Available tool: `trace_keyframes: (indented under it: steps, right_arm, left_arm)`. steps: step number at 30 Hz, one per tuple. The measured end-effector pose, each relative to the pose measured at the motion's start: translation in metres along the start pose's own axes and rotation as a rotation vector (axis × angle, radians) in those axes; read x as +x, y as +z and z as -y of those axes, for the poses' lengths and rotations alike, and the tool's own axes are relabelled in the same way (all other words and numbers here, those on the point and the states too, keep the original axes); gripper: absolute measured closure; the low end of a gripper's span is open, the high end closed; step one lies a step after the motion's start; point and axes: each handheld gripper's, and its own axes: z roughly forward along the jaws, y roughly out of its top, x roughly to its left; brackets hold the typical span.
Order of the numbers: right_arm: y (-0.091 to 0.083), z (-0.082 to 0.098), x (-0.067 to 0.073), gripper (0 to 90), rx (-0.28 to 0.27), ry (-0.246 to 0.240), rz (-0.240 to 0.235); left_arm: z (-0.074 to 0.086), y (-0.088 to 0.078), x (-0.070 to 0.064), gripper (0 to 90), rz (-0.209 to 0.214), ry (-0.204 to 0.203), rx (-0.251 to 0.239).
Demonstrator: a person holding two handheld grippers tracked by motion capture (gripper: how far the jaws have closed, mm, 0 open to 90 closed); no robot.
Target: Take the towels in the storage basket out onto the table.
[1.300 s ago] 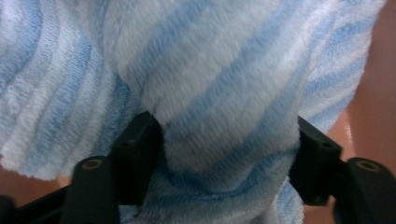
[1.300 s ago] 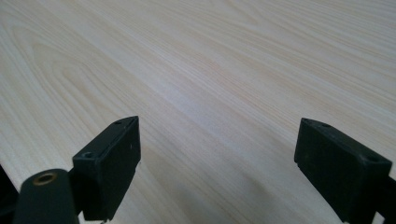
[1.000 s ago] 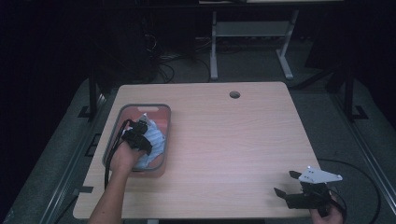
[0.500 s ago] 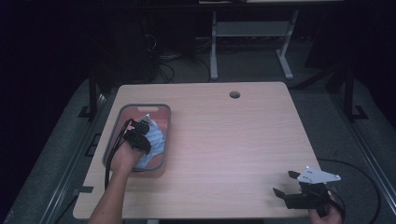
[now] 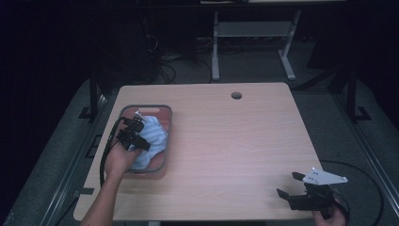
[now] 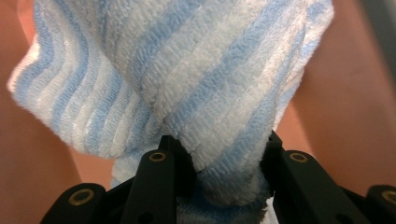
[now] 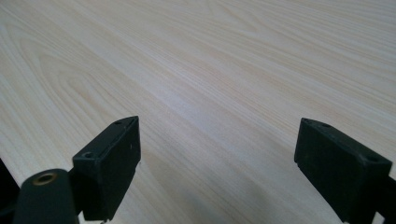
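While clamped on the striped towel (image 6: 187, 84), left gripper (image 5: 133, 133) lifting from tray (image 5: 165, 141).
Bunched at left of frame, apparently hanging below; right gripper (image 5: 289, 184) gaping, lower right, well apart.

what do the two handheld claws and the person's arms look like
Both are black two-jaw tools. The left claw has blocky matte jaws with brass-coloured rivets and a black cable looping off it. The right claw carries a grey three-cornered plate on top, with a black cable trailing away. The forearms are bare, with no sleeves.
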Motion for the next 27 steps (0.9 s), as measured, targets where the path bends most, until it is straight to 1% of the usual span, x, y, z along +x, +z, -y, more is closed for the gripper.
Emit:
trace_keyframes:
  steps: [1, 3, 4, 6, 9, 10, 12, 14, 15, 19, 22, 27]
  right_arm:
    - [0.000, 0.000, 0.000, 14.1, 0.002, -0.001, 0.004]
    - [-0.001, 0.001, 0.000, 14.0, 0.005, -0.003, 0.005]
    - [-0.001, 0.001, 0.000, 14.0, 0.004, -0.003, 0.005]
    - [-0.001, 0.001, 0.000, 14.0, 0.005, 0.000, 0.008]
    - [-0.001, 0.000, 0.000, 14.0, 0.004, -0.003, 0.010]
    - [-0.001, 0.000, 0.000, 14.1, 0.005, -0.005, 0.011]
    - [0.000, 0.000, 0.000, 14.0, 0.004, -0.003, 0.011]
    - [0.000, 0.000, -0.001, 14.1, 0.003, 0.002, 0.011]
    - [0.000, 0.000, 0.000, 14.0, 0.003, 0.001, 0.011]
    - [0.000, -0.001, 0.001, 14.1, 0.002, -0.008, 0.010]
    - [0.001, -0.001, 0.001, 14.1, 0.002, -0.009, 0.009]
    - [0.001, -0.002, 0.000, 14.1, 0.002, -0.008, 0.010]
  left_arm:
    - [0.001, -0.002, 0.001, 68.1, 0.002, 0.005, -0.008]
    - [0.003, -0.007, 0.002, 68.0, 0.009, -0.005, -0.025]
    - [0.004, -0.009, 0.004, 68.0, 0.019, -0.009, -0.036]
    - [0.006, -0.014, 0.007, 68.0, 0.050, -0.026, -0.059]
    - [0.008, -0.023, 0.010, 68.0, 0.110, -0.050, -0.115]
    - [0.009, -0.026, 0.010, 68.0, 0.117, -0.053, -0.122]
    - [0.010, -0.032, 0.011, 68.0, 0.121, -0.053, -0.141]
    - [0.010, -0.037, 0.013, 68.0, 0.138, -0.064, -0.158]
    - [0.010, -0.040, 0.014, 68.0, 0.147, -0.077, -0.168]
    - [0.010, -0.049, 0.016, 68.0, 0.160, -0.085, -0.191]
    - [0.010, -0.057, 0.018, 68.0, 0.152, -0.085, -0.208]
    - [0.008, -0.069, 0.022, 68.0, 0.162, -0.101, -0.236]
